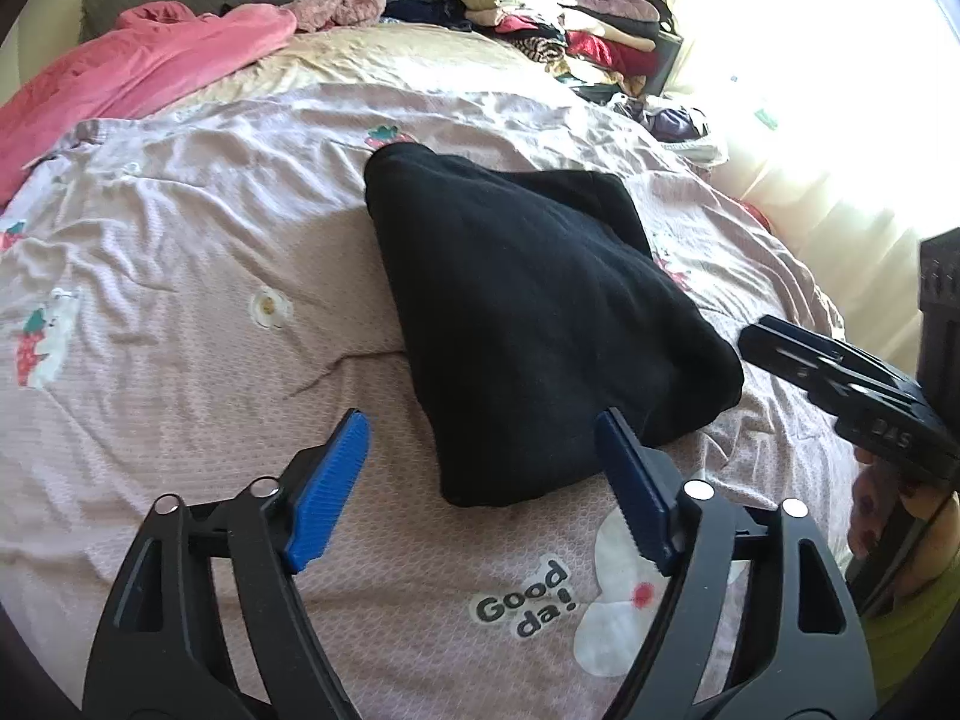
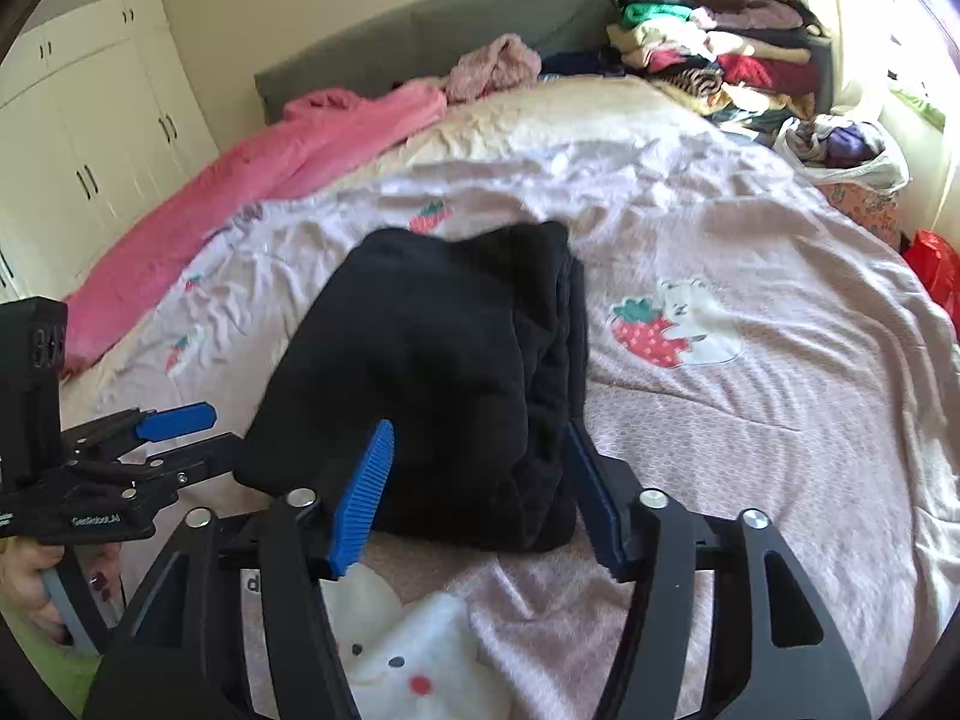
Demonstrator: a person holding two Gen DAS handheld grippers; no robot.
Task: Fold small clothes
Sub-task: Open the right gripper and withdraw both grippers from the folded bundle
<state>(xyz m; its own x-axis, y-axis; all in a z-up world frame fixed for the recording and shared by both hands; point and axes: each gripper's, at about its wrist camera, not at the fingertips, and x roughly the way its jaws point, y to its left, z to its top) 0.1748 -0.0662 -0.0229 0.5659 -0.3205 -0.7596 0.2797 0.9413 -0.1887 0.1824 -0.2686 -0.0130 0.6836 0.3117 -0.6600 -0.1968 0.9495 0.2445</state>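
A black garment (image 1: 540, 312) lies folded into a thick bundle on the pink printed bedspread (image 1: 180, 276). My left gripper (image 1: 480, 426) is open, its blue pads just in front of the bundle's near left corner, nothing between them. My right gripper (image 2: 477, 438) is open too, its pads on either side of the bundle's (image 2: 432, 360) near edge, layered folds showing at its right. Each gripper shows in the other's view: the right one (image 1: 840, 378) at the bundle's right, the left one (image 2: 174, 420) at its left.
A pink blanket (image 1: 120, 78) lies along the far left of the bed. A tall pile of folded clothes (image 1: 558, 18) stands at the grey headboard (image 2: 450, 18). A bag of clothes (image 2: 840, 144) sits at the right edge. White wardrobes (image 2: 78, 120) stand left.
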